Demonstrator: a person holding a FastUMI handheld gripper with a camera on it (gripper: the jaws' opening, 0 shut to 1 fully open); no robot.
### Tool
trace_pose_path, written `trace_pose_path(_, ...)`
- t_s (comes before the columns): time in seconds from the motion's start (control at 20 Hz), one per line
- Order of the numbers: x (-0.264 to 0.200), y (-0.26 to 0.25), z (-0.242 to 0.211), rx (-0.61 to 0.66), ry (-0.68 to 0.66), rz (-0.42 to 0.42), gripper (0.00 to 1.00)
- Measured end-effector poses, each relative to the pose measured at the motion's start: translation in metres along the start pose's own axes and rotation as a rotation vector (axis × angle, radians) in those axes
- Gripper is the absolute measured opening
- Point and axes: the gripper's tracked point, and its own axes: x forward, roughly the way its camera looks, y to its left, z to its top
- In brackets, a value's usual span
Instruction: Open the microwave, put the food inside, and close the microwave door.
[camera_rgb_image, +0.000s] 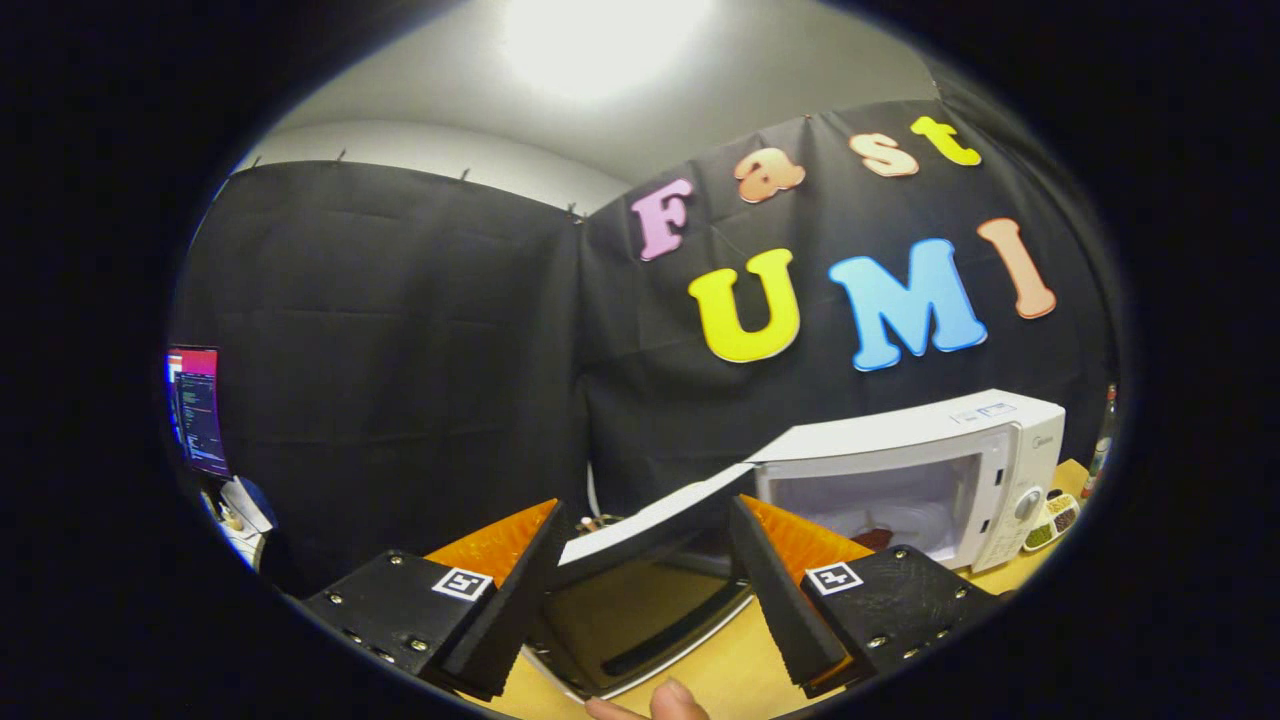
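The stiff, hinged microwave door is being framed between the released gripper fingers; its free edge is being judged best for pushing.

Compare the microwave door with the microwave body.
The microwave door is swung wide open and sits between the open gripper fingers; the microwave body stands beyond them on the table. The door has a dark window; the body shows a pale open cavity and a knob panel. Both have white casing.
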Motion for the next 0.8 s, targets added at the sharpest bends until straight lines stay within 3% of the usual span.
trace_pose_path(0.2, -0.002, 0.082, -0.007, -0.172, 0.010, 0.120, 0.99)
trace_pose_path(0.4, 0.006, 0.152, -0.049, -0.211, 0.080, 0.236, 0.97)
trace_pose_path(0.55, 0.026, 0.163, -0.088, -0.175, 0.170, 0.219, 0.62)
trace_pose_path(0.75, 0.047, 0.141, -0.128, -0.185, 0.241, 0.154, 0.28)
trace_pose_path(0.8, 0.048, 0.138, -0.137, -0.187, 0.258, 0.150, 0.25)
